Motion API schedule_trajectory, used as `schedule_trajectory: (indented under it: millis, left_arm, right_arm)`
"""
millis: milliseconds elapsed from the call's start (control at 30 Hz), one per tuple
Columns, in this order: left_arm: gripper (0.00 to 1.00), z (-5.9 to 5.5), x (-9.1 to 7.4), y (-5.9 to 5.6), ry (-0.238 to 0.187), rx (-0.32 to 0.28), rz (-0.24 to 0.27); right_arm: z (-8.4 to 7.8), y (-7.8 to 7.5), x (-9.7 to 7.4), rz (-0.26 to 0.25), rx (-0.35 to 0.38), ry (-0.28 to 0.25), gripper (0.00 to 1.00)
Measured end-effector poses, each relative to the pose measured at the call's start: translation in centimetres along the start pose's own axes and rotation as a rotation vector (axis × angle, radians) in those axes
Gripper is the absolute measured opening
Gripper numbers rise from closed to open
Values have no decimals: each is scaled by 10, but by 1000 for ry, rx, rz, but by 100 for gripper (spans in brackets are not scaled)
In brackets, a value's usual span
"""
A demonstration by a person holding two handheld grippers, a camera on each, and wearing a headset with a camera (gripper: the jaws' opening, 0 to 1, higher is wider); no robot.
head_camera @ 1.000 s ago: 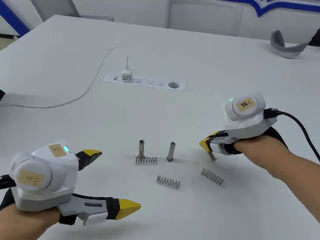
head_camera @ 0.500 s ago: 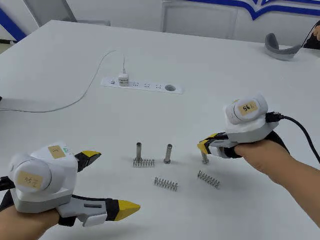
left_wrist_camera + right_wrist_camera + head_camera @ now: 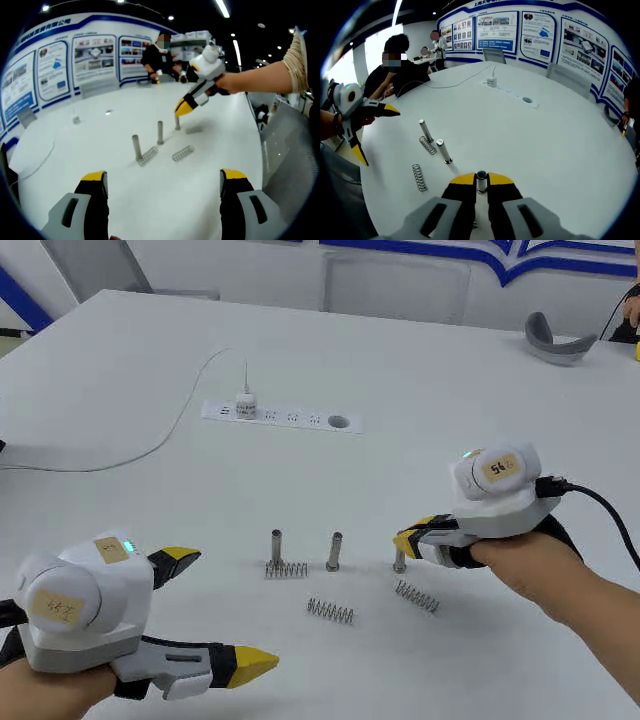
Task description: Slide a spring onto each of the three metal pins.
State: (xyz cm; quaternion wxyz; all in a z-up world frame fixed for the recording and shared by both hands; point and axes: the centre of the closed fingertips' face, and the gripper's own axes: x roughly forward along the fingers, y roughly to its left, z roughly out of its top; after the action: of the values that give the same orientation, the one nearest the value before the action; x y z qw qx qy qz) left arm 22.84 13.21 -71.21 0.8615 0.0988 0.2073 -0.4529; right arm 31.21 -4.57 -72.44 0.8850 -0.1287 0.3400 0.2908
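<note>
My right tongs (image 3: 404, 538), forearm (image 3: 580, 590) reaching in from the right, are pinched narrow on the right pin (image 3: 400, 562), upright on the tabletop (image 3: 450, 420). My left tongs (image 3: 230, 606) are wide apart, empty, held low at near left. Middle pin (image 3: 335, 550) and left pin (image 3: 276, 545) stand upright. First spring (image 3: 287, 569) lies at the left pin's foot; second spring (image 3: 330, 611) and third spring (image 3: 416, 596) lie nearer.

You have three short metal pins standing upright in a row on the white table (image 3: 450, 390): left pin (image 3: 276, 544), middle pin (image 3: 334, 549) and right pin (image 3: 400, 562). All three are bare. The right pin stands between the closed jaw tips of your right gripper (image 3: 404, 540). Three coil springs lie flat. The first spring (image 3: 288, 569) touches the left pin's base, the second spring (image 3: 331, 611) lies nearer you than the middle pin, and the third spring (image 3: 417, 596) is just beside the right pin.
</note>
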Motion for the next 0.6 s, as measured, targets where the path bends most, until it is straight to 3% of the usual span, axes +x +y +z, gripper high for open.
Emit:
schedule_trajectory:
  millis: [600]
  left_arm:
    - [94, 0, -1, -5, 6, 5, -4]
  right_arm:
    - [1, 5, -6, 11, 4, -17, 10]
